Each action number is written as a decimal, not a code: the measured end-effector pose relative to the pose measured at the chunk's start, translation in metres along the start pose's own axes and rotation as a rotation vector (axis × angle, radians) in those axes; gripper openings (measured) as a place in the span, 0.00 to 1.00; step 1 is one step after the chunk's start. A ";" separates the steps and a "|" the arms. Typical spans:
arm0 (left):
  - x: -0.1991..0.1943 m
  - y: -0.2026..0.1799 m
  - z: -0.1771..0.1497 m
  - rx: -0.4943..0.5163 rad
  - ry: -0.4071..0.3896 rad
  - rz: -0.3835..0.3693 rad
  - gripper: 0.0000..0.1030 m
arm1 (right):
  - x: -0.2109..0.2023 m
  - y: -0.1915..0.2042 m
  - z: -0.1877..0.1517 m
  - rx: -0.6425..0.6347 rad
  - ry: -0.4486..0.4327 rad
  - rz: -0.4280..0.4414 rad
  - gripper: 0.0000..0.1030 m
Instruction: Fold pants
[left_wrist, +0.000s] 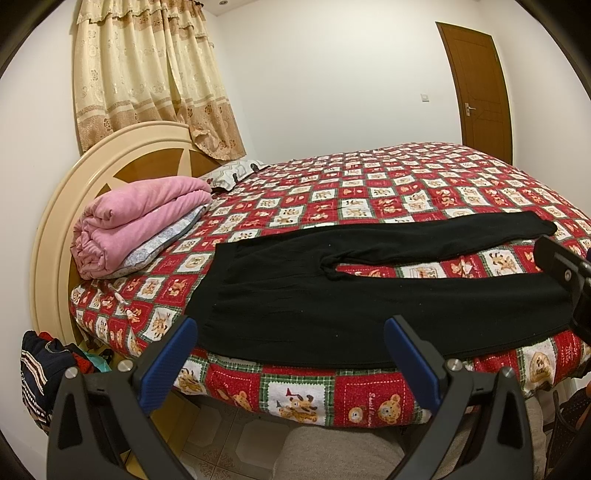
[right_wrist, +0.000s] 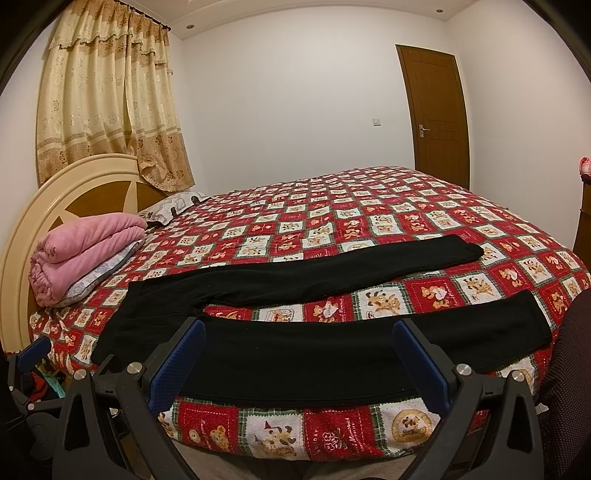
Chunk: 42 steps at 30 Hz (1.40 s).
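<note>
Black pants lie flat on the bed, waist to the left, both legs stretched to the right and parted in a narrow V. The near leg runs along the bed's front edge. My left gripper is open, hovering just before the front edge, near the waist and upper near leg. My right gripper is also open, level with the middle of the near leg of the pants. Neither touches the cloth. The right gripper's body shows at the left view's right edge, and the left gripper's finger at the right view's left edge.
The bed carries a red checked bear-print cover. A rolled pink blanket on a pillow sits by the round headboard. Clothes are heaped on the floor at the left. Curtains and a brown door stand behind.
</note>
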<state>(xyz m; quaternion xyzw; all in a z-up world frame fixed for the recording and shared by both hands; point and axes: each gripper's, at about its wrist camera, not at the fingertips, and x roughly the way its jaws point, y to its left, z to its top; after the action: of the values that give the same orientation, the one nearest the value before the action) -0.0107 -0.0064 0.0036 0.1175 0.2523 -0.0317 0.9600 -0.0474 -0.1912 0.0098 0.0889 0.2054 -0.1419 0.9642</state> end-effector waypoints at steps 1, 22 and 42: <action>0.000 0.000 0.000 0.000 0.000 0.000 1.00 | 0.000 0.000 0.000 0.000 0.000 0.000 0.99; 0.032 0.011 -0.006 -0.034 0.105 -0.055 1.00 | 0.020 -0.012 -0.006 0.033 0.056 -0.011 0.99; 0.236 0.154 0.047 -0.113 0.281 0.008 1.00 | 0.123 -0.049 -0.007 -0.008 0.238 0.004 0.99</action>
<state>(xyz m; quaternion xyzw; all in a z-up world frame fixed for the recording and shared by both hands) 0.2358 0.1312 -0.0408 0.0676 0.3849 0.0033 0.9205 0.0426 -0.2647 -0.0538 0.1018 0.3186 -0.1275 0.9337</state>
